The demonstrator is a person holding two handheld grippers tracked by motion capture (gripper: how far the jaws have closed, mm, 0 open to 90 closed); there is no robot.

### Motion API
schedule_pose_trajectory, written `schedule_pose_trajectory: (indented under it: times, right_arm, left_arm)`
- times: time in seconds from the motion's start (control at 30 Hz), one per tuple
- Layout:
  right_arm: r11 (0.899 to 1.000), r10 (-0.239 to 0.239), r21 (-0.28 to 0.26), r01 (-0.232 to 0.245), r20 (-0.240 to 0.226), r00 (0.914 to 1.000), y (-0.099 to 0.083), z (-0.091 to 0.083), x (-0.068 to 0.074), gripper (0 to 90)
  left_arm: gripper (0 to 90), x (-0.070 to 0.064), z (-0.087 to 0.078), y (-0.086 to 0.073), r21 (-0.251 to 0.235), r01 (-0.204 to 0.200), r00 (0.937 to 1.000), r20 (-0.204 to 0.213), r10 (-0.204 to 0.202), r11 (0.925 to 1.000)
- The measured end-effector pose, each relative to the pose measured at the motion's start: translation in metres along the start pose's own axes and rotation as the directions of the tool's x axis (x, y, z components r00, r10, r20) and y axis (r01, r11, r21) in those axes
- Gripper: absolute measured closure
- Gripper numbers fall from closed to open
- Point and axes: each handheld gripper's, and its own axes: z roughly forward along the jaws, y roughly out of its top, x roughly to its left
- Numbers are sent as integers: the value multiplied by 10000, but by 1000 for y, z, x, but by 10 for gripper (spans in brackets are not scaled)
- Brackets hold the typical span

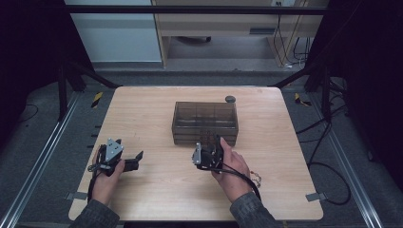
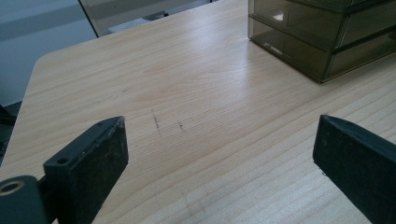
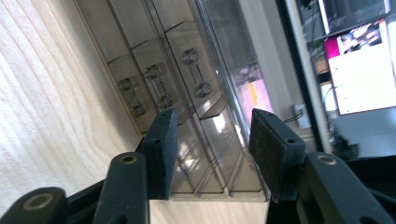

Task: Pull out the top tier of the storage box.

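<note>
A smoky transparent drawer unit [image 1: 205, 122] sits at the centre of the wooden table [image 1: 152, 190]; the right gripper [image 1: 207, 153], at its 6 o'clock face, holds its jaws parted around the front edge of 1 of 3 drawers, while the left gripper [image 1: 124, 160] idles unclenched at 8 o'clock

The high view is dim and a little soft, with the wooden table [image 1: 157, 118] evenly lit from above while the surroundings fall into near-black at both sides. In the left gripper view the tabletop shows a pale sheen and stays sharp, though the near jaws are slightly blurred. In the right gripper view the smoky plastic drawer box [image 3: 187, 93] carries bright reflections, and a screen [image 3: 364, 70] behind glares white and out of focus.
</note>
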Motion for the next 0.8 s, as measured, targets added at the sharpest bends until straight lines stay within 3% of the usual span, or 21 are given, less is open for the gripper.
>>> schedule_pose_trajectory:
  times: [0.17,0.2,0.4,0.47,0.7,0.77,0.8]
  right_arm:
    - [9977,-665,-84,667,272,9974,2,4,10,551]
    - [9949,-1004,-39,1006,393,9942,4,7,14,559]
    - [9874,-1570,-92,1579,632,9856,9,14,20,573]
    - [9813,-1909,-103,1920,709,9791,12,18,23,597]
    - [9750,-2201,-67,2219,1006,9703,14,25,29,607]
    - [9701,-2406,-40,2428,1170,9635,15,27,30,613]
    - [9714,-2354,-53,2375,1147,9651,15,27,31,616]
  left_arm:
    - [31,0,-2,0,-28,-22,10000,-54,22,10000]
    - [31,0,-2,0,-28,-33,10000,-62,33,10000]
    - [31,0,-2,0,41,-179,9997,-168,179,9998]
    - [32,0,-3,-1,52,-179,9996,-204,180,9998]
    - [31,3,-8,-3,116,-80,9989,-471,85,9999]
    - [31,3,-8,-3,133,-50,9989,-473,57,9999]
    - [31,3,-7,-3,161,-53,9990,-454,60,9999]
